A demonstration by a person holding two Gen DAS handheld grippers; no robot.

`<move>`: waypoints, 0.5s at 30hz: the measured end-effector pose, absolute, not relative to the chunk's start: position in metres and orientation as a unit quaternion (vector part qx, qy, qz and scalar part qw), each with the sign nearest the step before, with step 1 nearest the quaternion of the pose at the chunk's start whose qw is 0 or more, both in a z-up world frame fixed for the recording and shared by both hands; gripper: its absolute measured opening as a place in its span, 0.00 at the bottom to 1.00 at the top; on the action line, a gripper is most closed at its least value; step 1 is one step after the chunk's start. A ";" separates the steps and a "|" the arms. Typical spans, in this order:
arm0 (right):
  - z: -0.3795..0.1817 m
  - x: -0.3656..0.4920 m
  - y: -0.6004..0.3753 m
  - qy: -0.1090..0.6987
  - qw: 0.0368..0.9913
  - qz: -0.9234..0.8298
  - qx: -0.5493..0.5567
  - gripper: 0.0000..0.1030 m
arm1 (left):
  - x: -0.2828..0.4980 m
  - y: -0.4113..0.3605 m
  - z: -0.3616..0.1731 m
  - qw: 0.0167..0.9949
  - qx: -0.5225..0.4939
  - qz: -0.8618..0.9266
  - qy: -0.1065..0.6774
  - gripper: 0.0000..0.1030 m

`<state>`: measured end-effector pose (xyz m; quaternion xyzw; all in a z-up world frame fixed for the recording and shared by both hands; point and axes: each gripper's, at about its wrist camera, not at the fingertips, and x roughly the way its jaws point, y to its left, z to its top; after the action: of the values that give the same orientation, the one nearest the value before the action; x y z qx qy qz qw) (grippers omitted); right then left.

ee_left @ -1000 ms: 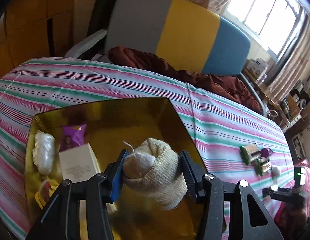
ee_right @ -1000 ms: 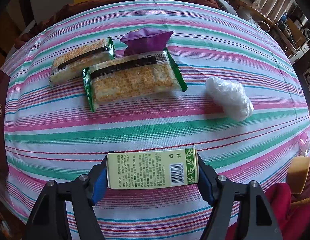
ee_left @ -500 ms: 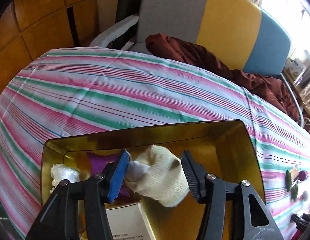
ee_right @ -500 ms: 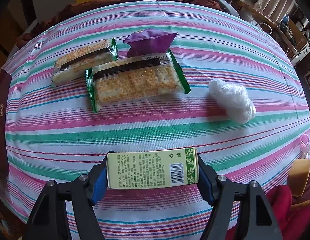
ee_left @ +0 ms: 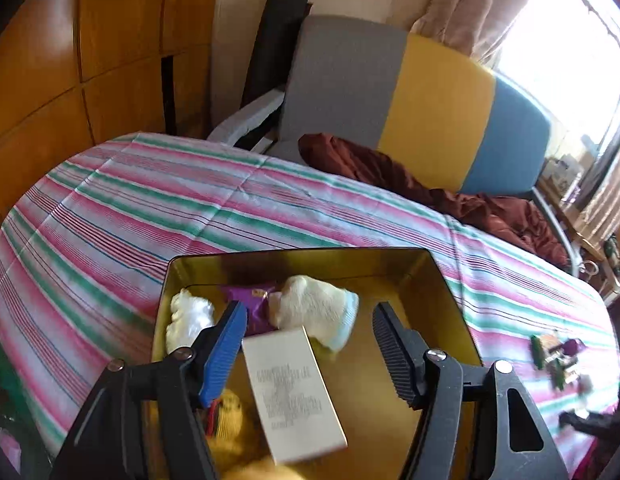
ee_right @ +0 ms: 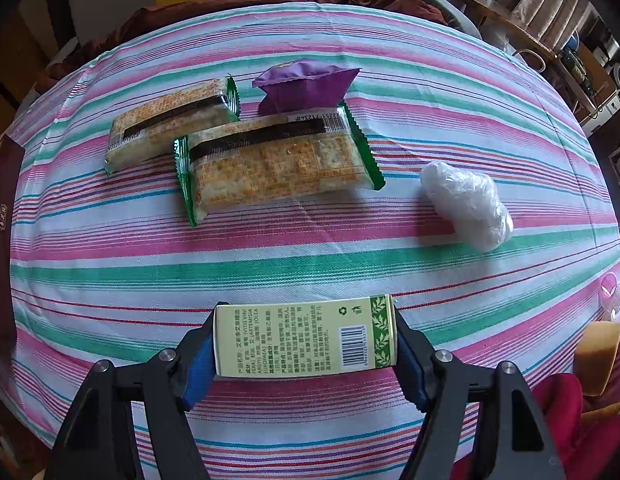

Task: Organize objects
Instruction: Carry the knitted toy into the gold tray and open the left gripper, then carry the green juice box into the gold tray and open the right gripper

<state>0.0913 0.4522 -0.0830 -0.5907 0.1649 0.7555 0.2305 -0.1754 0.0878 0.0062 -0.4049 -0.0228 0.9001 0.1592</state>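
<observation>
in gold tin [ee_left: 450, 292], rolled sock [ee_left: 314, 312]; elsewhere, cracker packs [ee_right: 270, 160]

A tin [ee_left: 442, 280] sits on the surface [ee_left: 150, 216], with a chair [ee_left: 390, 92] behind the far edge and a cloth [ee_left: 390, 172] heaped on its seat. In the tin, a sock [ee_left: 314, 312] lies at the back, a sachet [ee_left: 254, 300] touching its left side and a wad [ee_left: 188, 316] left of that; a box [ee_left: 294, 392] lies in front of the sock. To the right on the surface, two cracker packs [ee_right: 278, 160] [ee_right: 166, 124] lie side by side, a pouch [ee_right: 306, 80] just behind them, a bag [ee_right: 466, 204] to their right. A carton [ee_right: 306, 336] is nearest, in front of the packs.
</observation>
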 end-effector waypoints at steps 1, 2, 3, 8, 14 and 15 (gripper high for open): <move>-0.083 0.092 0.453 0.166 0.231 0.755 -0.591 0.72 | -0.162 0.083 0.011 0.166 -0.395 0.903 -0.024 0.70; -0.083 0.092 0.452 0.166 0.231 0.755 -0.591 0.72 | -0.152 0.080 0.014 0.171 -0.390 0.904 -0.024 0.74; -0.084 0.092 0.452 0.166 0.232 0.755 -0.590 0.72 | -0.142 0.076 0.016 0.176 -0.386 0.905 -0.024 0.75; -0.069 0.090 0.441 0.150 0.228 0.770 -0.577 0.72 | -0.098 0.052 0.017 0.180 -0.378 0.907 -0.033 0.77; -0.023 0.071 0.375 0.132 0.147 0.827 -0.527 0.72 | -0.075 0.021 0.007 0.158 -0.388 0.906 -0.061 0.78; -0.014 0.063 0.354 0.118 0.121 0.837 -0.521 0.72 | -0.074 0.015 0.006 0.154 -0.389 0.906 -0.069 0.78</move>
<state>0.0634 0.3535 -0.0135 -0.5205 0.1183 0.8369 0.1211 -0.0739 0.0152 0.0058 -0.3895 -0.0686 0.9055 0.1538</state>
